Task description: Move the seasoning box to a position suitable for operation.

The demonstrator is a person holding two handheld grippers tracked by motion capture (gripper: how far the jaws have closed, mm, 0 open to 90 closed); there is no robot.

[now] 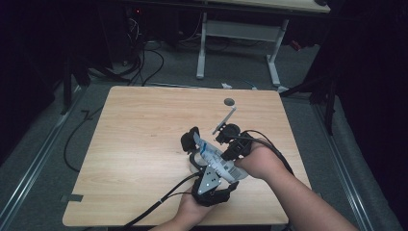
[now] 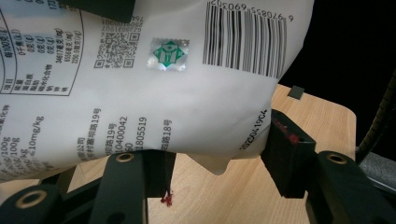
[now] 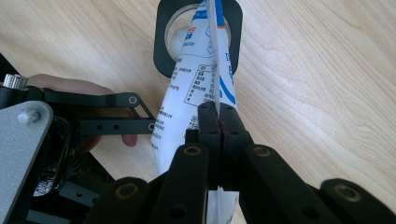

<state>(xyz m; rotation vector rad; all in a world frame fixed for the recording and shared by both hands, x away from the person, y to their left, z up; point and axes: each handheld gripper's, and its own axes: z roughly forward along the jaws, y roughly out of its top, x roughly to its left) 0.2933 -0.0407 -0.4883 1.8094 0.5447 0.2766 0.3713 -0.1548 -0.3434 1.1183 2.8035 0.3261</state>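
Right gripper (image 3: 218, 122) is clamped tight on the thin edge of the white printed bag (image 3: 196, 100) at frame centre. Left gripper (image 2: 217, 156) is spread around the bag's lower body, pad contact can't be confirmed. Bag is held above the wooden table (image 1: 139, 144), lower centre.

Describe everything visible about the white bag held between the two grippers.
The bag is a soft white plastic pouch with black print, a nutrition table, a barcode, a QR code, a green seal and blue panels on one side. It is held above the table, bulging and creased. The right gripper pinches a flat edge of it between shut jaws. The left gripper holds its body, jaws set wide apart on either side. Its far end points at a black-rimmed round opening below.
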